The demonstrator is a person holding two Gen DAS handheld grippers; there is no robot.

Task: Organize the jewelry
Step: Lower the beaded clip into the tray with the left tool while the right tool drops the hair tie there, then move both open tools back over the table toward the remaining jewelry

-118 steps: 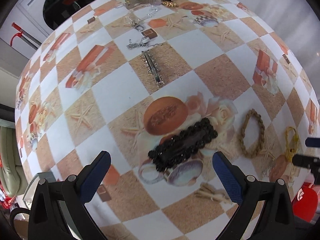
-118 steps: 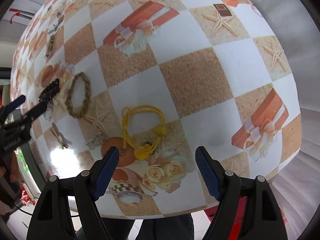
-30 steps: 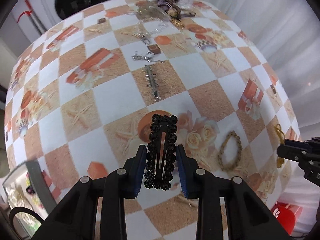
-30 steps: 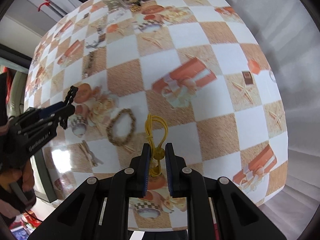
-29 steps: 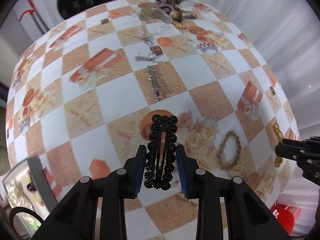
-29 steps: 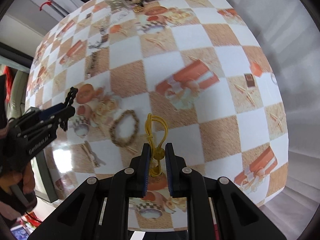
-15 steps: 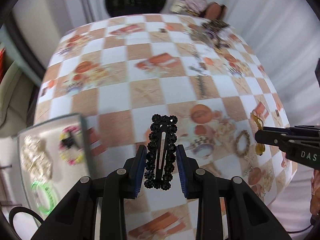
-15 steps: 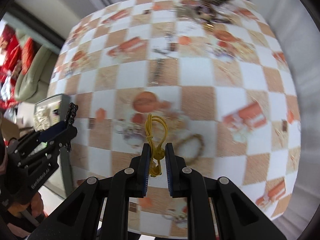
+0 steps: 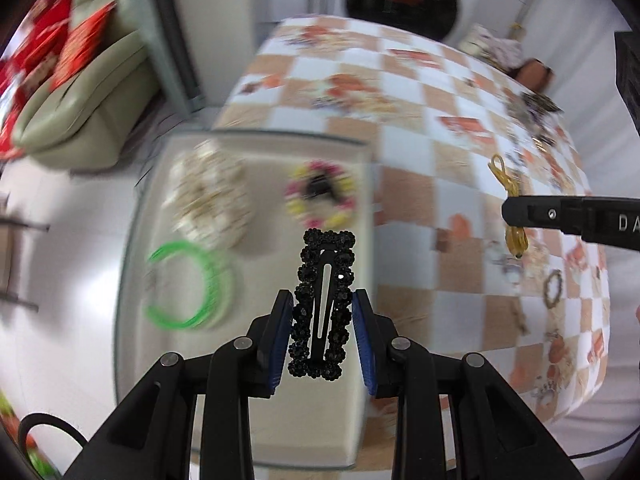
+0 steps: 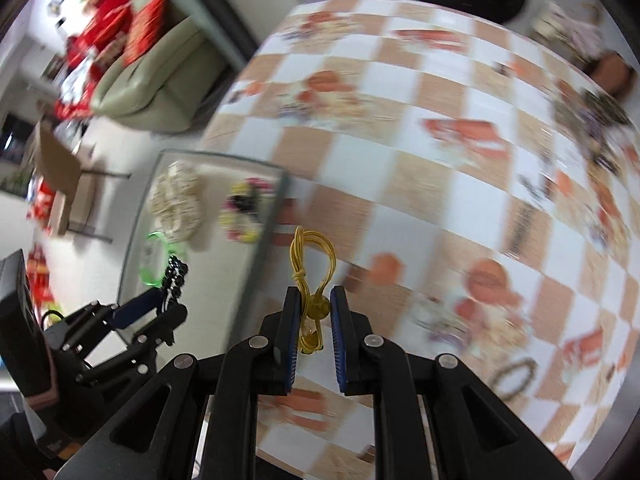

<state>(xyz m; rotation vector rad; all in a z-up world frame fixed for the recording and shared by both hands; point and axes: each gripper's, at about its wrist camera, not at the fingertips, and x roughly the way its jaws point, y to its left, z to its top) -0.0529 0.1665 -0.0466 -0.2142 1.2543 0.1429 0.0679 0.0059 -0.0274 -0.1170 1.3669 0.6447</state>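
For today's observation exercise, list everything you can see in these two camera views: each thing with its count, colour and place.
hair clip: one, black and beaded, held in the left gripper.
hair tie: one, yellow, held in the right gripper.
tray: one, pale, beside the table's edge.
bangle: one, green, in the tray.
scrunchie: one, cream, in the tray.
flower band: one, yellow and pink, in the tray.
braided ring: one, brown, on the table.
jewelry heap: count unclear, at the table's far end.
table: one, orange and white checks.
sofa: one, grey-green, behind the tray.
left gripper: black, blue pads.
right gripper: black, blue pads.
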